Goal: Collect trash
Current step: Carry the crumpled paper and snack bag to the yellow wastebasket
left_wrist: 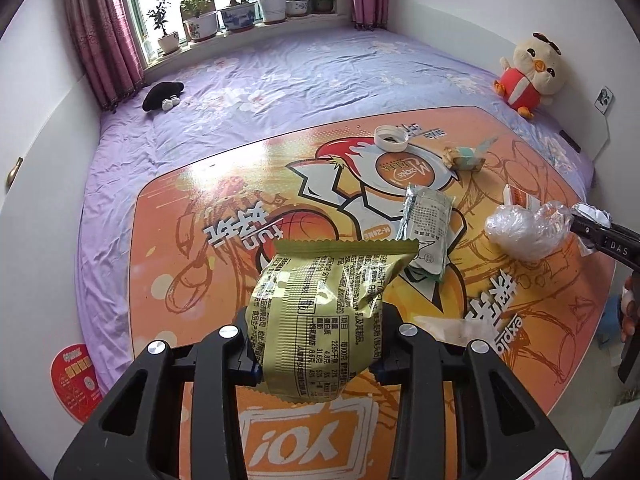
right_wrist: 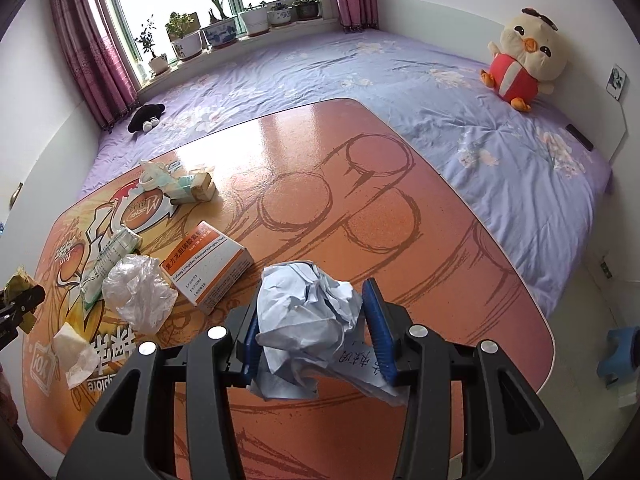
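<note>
My left gripper (left_wrist: 318, 340) is shut on a gold-green snack wrapper (left_wrist: 320, 304), held above the orange printed table (left_wrist: 200, 208). My right gripper (right_wrist: 316, 320) is shut on a crumpled pale paper ball (right_wrist: 308, 312) over the table's plain side (right_wrist: 440, 260). In the left wrist view the right gripper (left_wrist: 592, 228) shows at the right edge. Loose on the table lie a silver sachet (left_wrist: 428, 216), a clear plastic bag (right_wrist: 138, 292), a medicine box (right_wrist: 208, 268), a white tissue (right_wrist: 74, 354), a white lid ring (left_wrist: 391, 138) and a teal-and-brown wad (left_wrist: 466, 156).
The table rests on a bed with a purple floral sheet (left_wrist: 280, 76). A plush chick (left_wrist: 532, 76) sits by the far right wall and a black item (left_wrist: 162, 96) near the window. Potted plants (left_wrist: 240, 12) line the sill. A blue stool (right_wrist: 620, 352) stands on the floor.
</note>
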Motion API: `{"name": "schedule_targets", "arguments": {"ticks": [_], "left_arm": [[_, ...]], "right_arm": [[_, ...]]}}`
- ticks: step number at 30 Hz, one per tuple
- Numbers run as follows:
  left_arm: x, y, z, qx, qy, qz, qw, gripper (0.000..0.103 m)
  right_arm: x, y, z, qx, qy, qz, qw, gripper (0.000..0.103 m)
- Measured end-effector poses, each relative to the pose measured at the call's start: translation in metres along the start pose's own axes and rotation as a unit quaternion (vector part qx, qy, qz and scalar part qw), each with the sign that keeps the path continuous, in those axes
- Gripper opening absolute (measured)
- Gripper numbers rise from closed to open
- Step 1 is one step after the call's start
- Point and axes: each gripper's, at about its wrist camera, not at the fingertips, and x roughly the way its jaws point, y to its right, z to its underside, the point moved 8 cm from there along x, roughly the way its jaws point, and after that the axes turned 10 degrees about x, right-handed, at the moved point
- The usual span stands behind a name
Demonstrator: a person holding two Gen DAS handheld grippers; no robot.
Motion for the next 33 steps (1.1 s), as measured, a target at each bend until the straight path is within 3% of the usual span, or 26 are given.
{"name": "schedule_targets", "arguments": {"ticks": [9,18,24,33], "left_arm": [[-0.021,0.047,-0.017,0.053,0.026,0.044,0.9973,0.037],[-0.03,0.123,-0.025,0.144,0.038,0.108,0.9829,0.037],[-0.04,0.188,-0.031,0.219,0.048,0.155,0.962,0.037],[-0.058,0.295,-0.023,0.325,0.053,0.225,0.9169,0.037]], "right_arm": [[-0.054,0.01,0.024,0.025,0.022,-0.014,0.999,0.048],[-0.108,0.045,0.051,0.065,0.054,0.007,0.996,0.048],[-0.141,0.085,0.072,0.106,0.079,0.042,0.99,0.048],[-0.186,0.166,0.111,0.192,0.105,0.103,0.97,0.048]]}}
